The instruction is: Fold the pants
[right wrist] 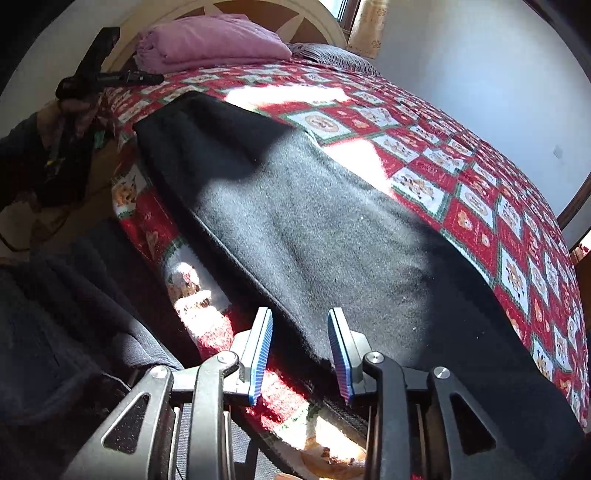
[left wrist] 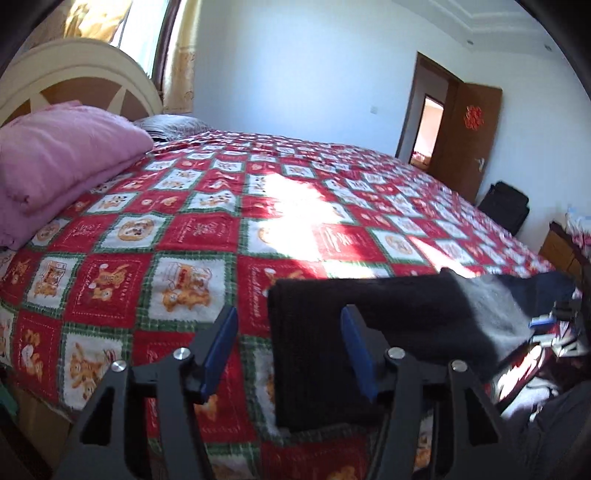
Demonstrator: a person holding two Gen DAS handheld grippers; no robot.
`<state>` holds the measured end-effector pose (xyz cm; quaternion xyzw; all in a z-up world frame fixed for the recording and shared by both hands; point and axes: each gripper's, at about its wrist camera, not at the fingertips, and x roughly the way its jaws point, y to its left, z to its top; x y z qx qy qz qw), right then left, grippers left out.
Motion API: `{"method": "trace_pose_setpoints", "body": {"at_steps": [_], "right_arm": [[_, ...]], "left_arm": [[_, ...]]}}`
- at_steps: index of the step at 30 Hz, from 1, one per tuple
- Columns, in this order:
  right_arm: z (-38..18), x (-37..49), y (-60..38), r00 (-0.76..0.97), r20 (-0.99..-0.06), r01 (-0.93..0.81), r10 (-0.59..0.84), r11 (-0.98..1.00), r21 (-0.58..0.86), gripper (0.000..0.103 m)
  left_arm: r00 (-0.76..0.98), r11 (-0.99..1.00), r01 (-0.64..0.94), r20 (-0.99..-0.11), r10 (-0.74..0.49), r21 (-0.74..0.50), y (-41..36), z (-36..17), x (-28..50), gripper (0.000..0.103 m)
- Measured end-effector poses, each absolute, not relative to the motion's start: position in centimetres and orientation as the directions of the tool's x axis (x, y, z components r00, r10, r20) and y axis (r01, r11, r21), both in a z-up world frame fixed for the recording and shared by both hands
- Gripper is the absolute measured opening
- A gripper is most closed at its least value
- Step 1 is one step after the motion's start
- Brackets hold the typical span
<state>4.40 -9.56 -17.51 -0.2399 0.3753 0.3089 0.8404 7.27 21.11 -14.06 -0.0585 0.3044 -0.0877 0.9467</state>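
Two grippers are in view, and I read both as spread with nothing between the pads. From my left wrist camera, the left gripper [left wrist: 290, 350] hovers above the bedspread [left wrist: 192, 236], its blue pads well apart; the right pad sits in front of the pants [left wrist: 332, 354] edge, though I cannot tell whether it touches the cloth. From my right wrist camera, the right gripper [right wrist: 300, 356] has its jaws parted at a narrower gap, positioned over the near edge of the pants [right wrist: 295, 229]; contact cannot be confirmed. The pants are dark, black to grey where sunlight strikes them, and lie flat as a long strip along the near side of the bed, close to the mattress edge. In the right view they run from the foreground toward the headboard [right wrist: 314, 18]; one end lies near the left gripper [right wrist: 107, 74], which appears at upper left, raised beside the bed. A pink folded blanket [left wrist: 62, 158] rests at the head of the bed, well apart from the pants, with a grey pillow [left wrist: 173, 123] just beyond it. A bright sun patch [left wrist: 295, 206] falls across the middle of the bedspread. An open brown door [left wrist: 465, 140] stands in the far wall, and a black bag [left wrist: 504, 206] sits on the floor beside it.
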Motion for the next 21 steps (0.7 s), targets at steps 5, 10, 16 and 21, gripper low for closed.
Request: {"method": "trace_pose_setpoints", "body": {"at_steps": [5, 10, 16, 21], "right_arm": [[-17.3, 4.9, -5.5, 0.49, -0.766, -0.758, 0.417, 0.638, -0.138, 0.033], [-21.1, 6.8, -2.8, 0.373, -0.847, -0.772, 0.379, 0.632, -0.057, 0.034], [-20.3, 4.5, -4.9, 0.41, -0.825, -0.773, 0.39, 0.628, -0.087, 0.034], [-17.7, 5.4, -11.1, 0.512, -0.785, -0.654, 0.349, 0.751, -0.092, 0.034]], "left_arm": [[0.767, 0.973, 0.228, -0.61, -0.201, -0.034, 15.9, -16.0, 7.2, 0.062], [0.725, 0.979, 0.202, -0.676, -0.133, 0.025, 15.1, -19.2, 8.0, 0.062], [0.728, 0.973, 0.228, -0.661, -0.183, -0.019, 15.3, -17.8, 6.4, 0.064], [0.746, 0.95, 0.314, -0.616, -0.252, -0.009, 11.8, -15.3, 6.4, 0.064]]}}
